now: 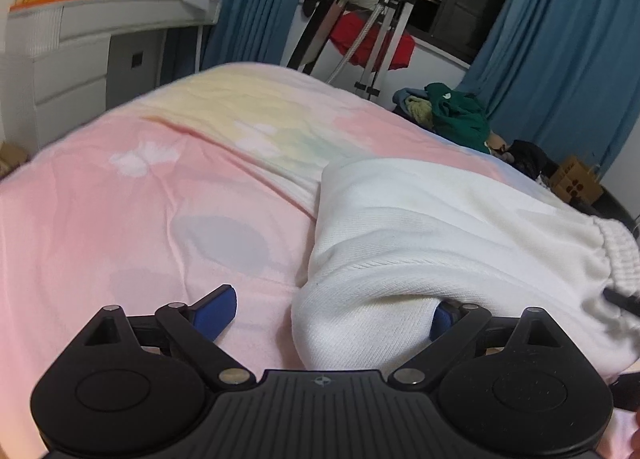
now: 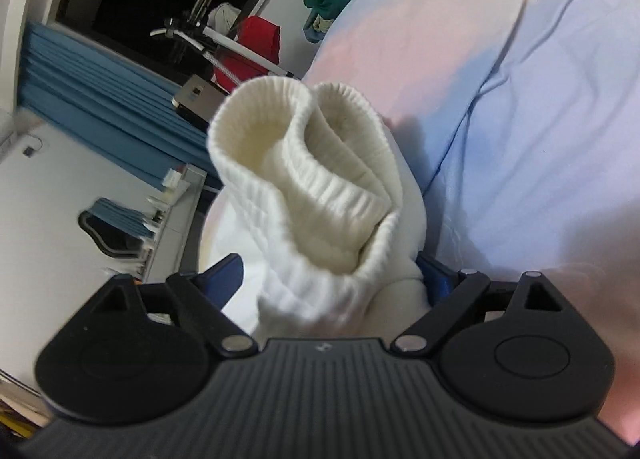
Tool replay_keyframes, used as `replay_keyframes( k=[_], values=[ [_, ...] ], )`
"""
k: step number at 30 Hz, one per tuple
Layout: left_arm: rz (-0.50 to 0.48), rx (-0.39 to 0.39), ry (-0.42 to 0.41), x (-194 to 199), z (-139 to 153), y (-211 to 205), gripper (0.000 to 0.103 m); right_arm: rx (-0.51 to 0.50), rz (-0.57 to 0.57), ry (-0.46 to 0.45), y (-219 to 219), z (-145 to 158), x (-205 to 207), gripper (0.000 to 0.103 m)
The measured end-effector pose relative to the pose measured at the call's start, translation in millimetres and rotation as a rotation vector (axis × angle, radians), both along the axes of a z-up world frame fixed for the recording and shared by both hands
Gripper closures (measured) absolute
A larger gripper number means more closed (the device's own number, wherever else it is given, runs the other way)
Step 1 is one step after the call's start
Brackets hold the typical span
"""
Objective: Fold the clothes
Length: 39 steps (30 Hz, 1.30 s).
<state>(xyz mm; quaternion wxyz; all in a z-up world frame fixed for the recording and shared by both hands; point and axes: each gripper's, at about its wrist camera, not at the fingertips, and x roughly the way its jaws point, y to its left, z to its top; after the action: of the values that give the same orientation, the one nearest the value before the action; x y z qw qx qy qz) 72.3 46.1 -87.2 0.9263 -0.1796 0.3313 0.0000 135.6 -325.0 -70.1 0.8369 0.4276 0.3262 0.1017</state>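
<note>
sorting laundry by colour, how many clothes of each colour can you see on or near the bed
white: 1, the garment on the bed, between the fingers of both grippers
green: 1, top at the far edge of the bed
red: 1, cloth on the rack
total: 3; the small pile by the green one is too unclear to count

Black claws (image 1: 332,313) (image 2: 332,279) (blue fingertips (image 1: 216,309))

white ribbed cuff (image 2: 320,187), hand-held gripper (image 2: 332,279), bedsheet (image 2: 540,119)
</note>
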Motion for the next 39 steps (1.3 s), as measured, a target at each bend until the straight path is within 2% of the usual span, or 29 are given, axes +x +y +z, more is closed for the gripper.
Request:
replay_keyframes(
  k=[2, 4, 6, 8, 12, 19, 26, 27, 33, 36, 39],
  values=[
    [-0.021, -0.053, 0.008, -1, 4, 7, 0.009, -0.105, -0.008, 0.065, 6, -3, 4, 0.031],
    [-0.042, -0.106, 0.016, -2, 7, 14, 0.009, -0.113, -0.019, 0.072, 6, -5, 2, 0.039],
    [-0.063, -0.159, 0.024, -3, 11, 21, 0.009, -0.115, -0.028, 0.052, 5, 0, -2, 0.052],
    [-0.084, -0.212, 0.033, -5, 15, 28, 0.009, -0.133, -0.037, 0.009, 6, 12, -7, 0.057],
    [-0.11, -0.289, 0.067, 8, 7, 33, 0.0, -0.152, -0.053, -0.031, 9, 23, -13, 0.059],
    [-0.144, -0.398, 0.142, 43, -19, 37, 0.0, -0.145, -0.062, -0.033, 10, 27, -7, 0.06],
    [-0.178, -0.507, 0.217, 78, -45, 40, 0.004, -0.148, -0.056, -0.081, 12, 36, -11, 0.061],
    [-0.182, -0.499, 0.215, 80, -46, 38, 0.004, -0.15, -0.056, -0.081, 12, 36, -10, 0.061],
    [-0.186, -0.41, 0.165, 78, -40, 29, 0.03, -0.133, -0.061, -0.043, 10, 28, -3, 0.061],
    [-0.185, -0.391, 0.119, 72, -33, 28, 0.043, -0.15, -0.058, -0.06, 13, 32, -5, 0.061],
    [-0.193, -0.474, 0.059, 62, -24, 35, 0.052, -0.179, -0.051, -0.125, 20, 46, -12, 0.061]
  ],
)
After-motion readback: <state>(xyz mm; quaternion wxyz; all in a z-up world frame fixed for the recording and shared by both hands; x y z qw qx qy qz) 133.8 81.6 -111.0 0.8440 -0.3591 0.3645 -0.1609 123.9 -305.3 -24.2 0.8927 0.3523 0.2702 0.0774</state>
